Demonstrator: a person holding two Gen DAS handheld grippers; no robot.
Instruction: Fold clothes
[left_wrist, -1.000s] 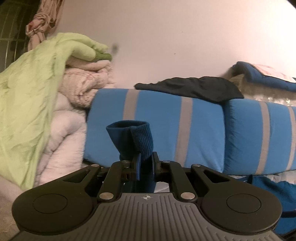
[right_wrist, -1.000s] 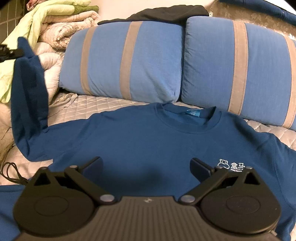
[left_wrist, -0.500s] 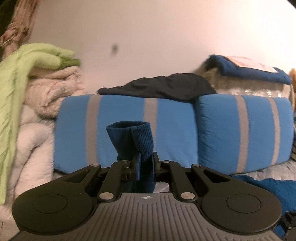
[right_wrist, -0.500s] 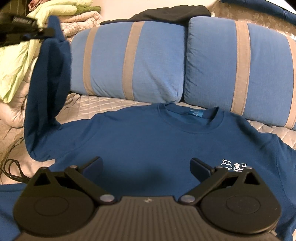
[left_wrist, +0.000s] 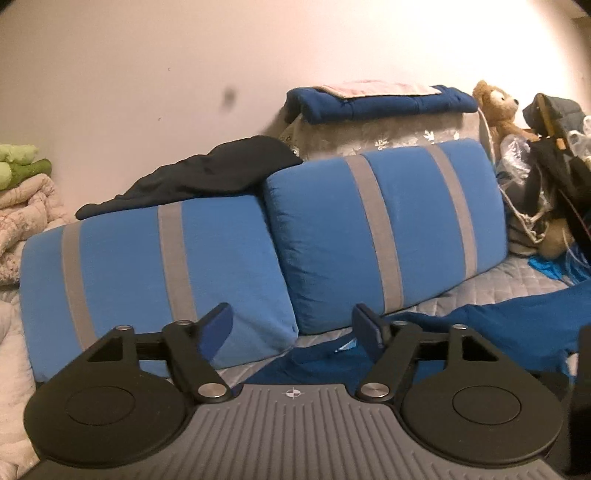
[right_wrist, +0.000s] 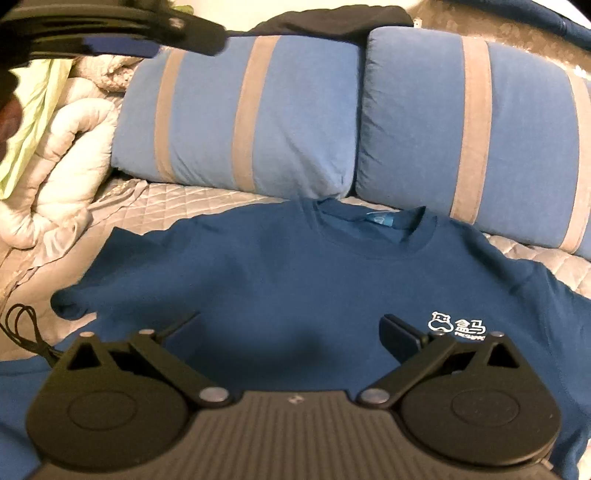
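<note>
Left wrist view: the left tool (left_wrist: 291, 325) is spread wide with nothing between its fingers, raised in front of two blue striped pillows (left_wrist: 384, 229) that lean against a pale wall (left_wrist: 184, 55). A dark garment (left_wrist: 207, 173) lies across the left pillow's top. Below and to the right, the blue sweatshirt (left_wrist: 517, 325) lies rumpled on the grey quilted bed (left_wrist: 524, 275), whose right end is crowded by a teddy bear (left_wrist: 496, 107) and bags. Right wrist view: the right tool (right_wrist: 291, 328) is also spread wide and empty, low over the sweatshirt's chest. The sweatshirt (right_wrist: 295, 280) lies flat, front up, its collar just before the pillows, white logo near the right finger. Bare quilt shows at its left, bounded by piled blankets (right_wrist: 62, 155).
</note>
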